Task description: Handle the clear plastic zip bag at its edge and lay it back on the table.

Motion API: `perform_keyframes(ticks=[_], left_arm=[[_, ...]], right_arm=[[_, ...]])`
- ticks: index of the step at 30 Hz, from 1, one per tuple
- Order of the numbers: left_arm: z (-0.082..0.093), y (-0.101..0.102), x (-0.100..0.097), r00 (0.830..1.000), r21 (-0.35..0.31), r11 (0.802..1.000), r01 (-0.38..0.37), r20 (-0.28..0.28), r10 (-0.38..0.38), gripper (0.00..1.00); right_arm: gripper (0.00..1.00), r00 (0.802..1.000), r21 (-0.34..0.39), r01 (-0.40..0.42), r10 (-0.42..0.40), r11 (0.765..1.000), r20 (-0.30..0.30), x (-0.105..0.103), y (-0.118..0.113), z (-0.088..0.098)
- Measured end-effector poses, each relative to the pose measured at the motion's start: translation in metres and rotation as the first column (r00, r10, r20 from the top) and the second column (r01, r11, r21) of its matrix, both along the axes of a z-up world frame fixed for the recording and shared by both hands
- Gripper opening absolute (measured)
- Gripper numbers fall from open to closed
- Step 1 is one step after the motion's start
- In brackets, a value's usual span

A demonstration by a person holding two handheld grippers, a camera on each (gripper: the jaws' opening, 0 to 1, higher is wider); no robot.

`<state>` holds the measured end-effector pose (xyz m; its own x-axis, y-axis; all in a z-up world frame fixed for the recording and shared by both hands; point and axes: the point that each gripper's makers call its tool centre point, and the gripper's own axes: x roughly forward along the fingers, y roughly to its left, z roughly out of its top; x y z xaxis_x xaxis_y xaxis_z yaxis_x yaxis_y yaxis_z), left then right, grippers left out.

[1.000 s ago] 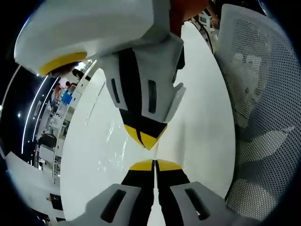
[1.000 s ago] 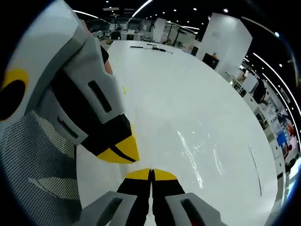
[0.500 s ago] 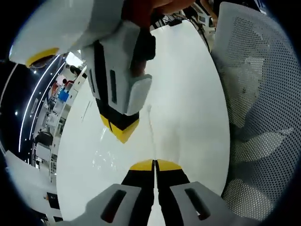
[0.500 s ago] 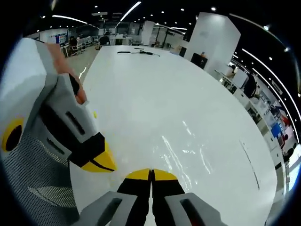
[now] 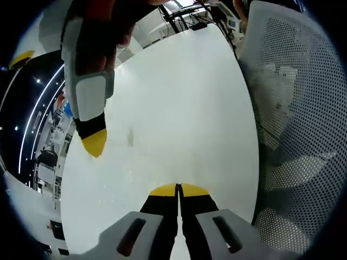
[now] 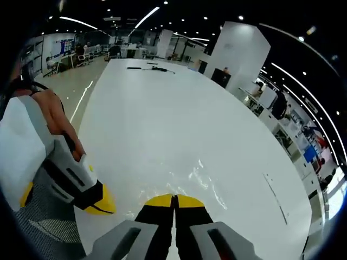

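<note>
The clear zip bag (image 6: 201, 180) shows only as crinkled glints on the white table (image 6: 162, 108). Its near edge runs right up to the yellow tips of my right gripper (image 6: 174, 201), whose jaws are shut and seem to pinch that edge. In the left gripper view the same bag (image 5: 116, 187) glints faintly below the right gripper (image 5: 95, 142), which hangs in from the upper left. My left gripper (image 5: 178, 190) is shut, with bare table ahead of its tips and nothing seen between them. It also enters the right gripper view as the left gripper (image 6: 99, 205), beside the bag's left side.
A white mesh office chair (image 5: 293, 135) stands close along the table's edge. Dark cables or tools (image 6: 149, 67) lie at the far end of the table. Desks and people sit in the office hall beyond.
The two grippers were tip to tip and have drawn apart. The right one has swung up and to the left in the left gripper view. Both stayed shut.
</note>
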<state>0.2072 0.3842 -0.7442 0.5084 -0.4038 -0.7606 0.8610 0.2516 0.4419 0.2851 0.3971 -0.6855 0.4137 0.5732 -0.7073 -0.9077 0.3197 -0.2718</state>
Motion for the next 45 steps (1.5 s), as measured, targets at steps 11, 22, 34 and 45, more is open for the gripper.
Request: perform_keyframes(ticks=[11,22,34,45], left_arm=[[-0.004,0.003,-0.003,1.0,0.007,1.0,-0.012,-0.008,0.012,0.0],[-0.005,0.002,-0.002,1.0,0.005,1.0,-0.021,-0.013,0.021,0.0],[0.0,0.006,0.006,0.998,-0.007,0.998,-0.062,-0.008,0.062,0.0],[0.005,0.01,0.014,0.996,-0.017,0.996,-0.085,0.006,0.085,0.0]], right_arm=[[0.0,1.0,0.001,0.003,-0.003,1.0,0.013,0.004,-0.001,0.004],[0.0,1.0,0.003,0.004,-0.004,1.0,0.007,0.005,0.0,0.006],[0.0,0.999,-0.017,-0.049,0.049,0.999,-0.005,-0.005,-0.003,-0.003],[0.0,0.997,-0.04,-0.077,0.077,0.996,-0.024,-0.01,-0.002,-0.014]])
